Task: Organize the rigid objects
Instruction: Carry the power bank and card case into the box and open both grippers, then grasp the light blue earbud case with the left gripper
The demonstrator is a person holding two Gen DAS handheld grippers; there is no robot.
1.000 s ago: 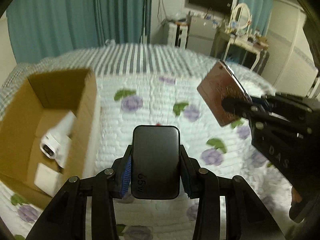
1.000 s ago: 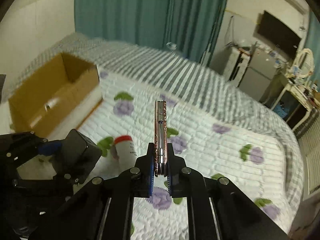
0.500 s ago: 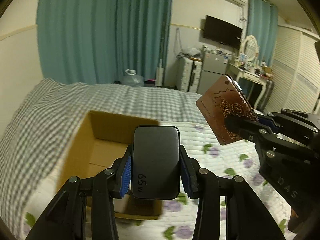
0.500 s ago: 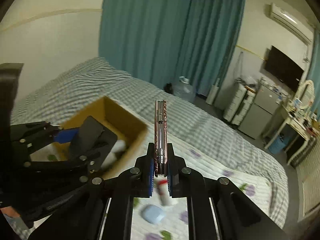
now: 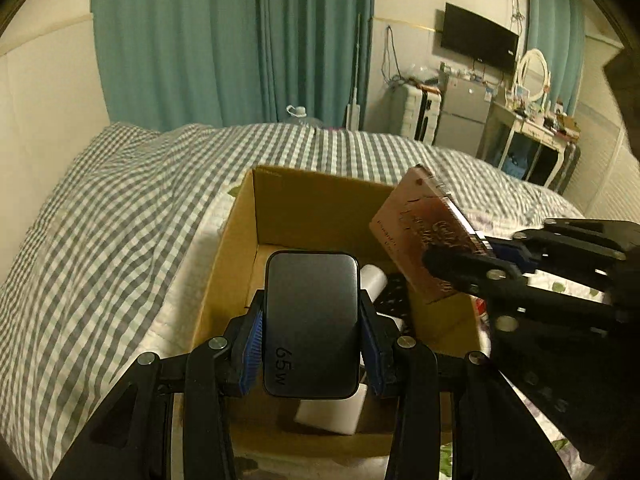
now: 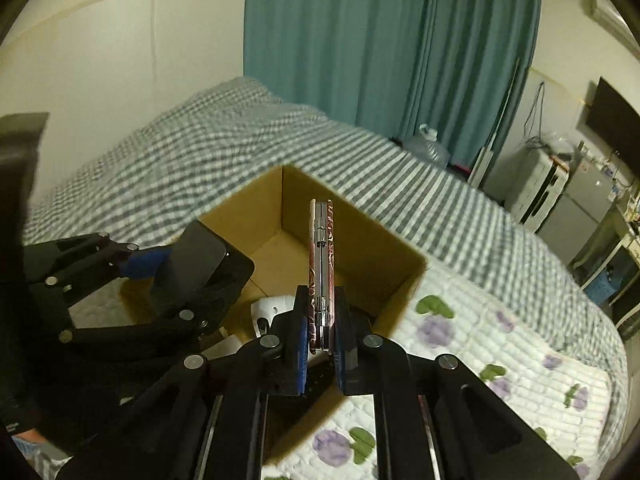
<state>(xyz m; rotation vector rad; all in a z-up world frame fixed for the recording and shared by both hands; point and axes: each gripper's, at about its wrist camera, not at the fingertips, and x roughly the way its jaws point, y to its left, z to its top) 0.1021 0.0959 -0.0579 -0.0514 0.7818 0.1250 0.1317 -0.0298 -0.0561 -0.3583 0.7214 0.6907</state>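
Observation:
My left gripper (image 5: 311, 322) is shut on a black charger block marked 65W (image 5: 311, 324) and holds it above the open cardboard box (image 5: 320, 196) on the bed. My right gripper (image 6: 321, 330) is shut on a thin copper-coloured folding case (image 6: 321, 260), held edge-on over the same box (image 6: 360, 236). The case (image 5: 420, 236) and the right gripper (image 5: 480, 264) show at the right of the left wrist view. The charger (image 6: 196, 256) and the left gripper (image 6: 160, 276) show at the left of the right wrist view. A white camera-like device (image 6: 272, 308) and a white block (image 5: 328, 412) lie inside the box.
The box stands on a bed with a grey checked cover (image 5: 120, 220) and a white quilt with purple flowers (image 6: 500, 340). Teal curtains (image 5: 224, 40), a TV (image 5: 478, 42), a small fridge (image 5: 464, 120) and a dressing table (image 5: 532, 128) stand beyond the bed.
Both grippers have moved with their loads from beside the box to right over its opening, and have tilted down; the box interior now fills the middle of both views.

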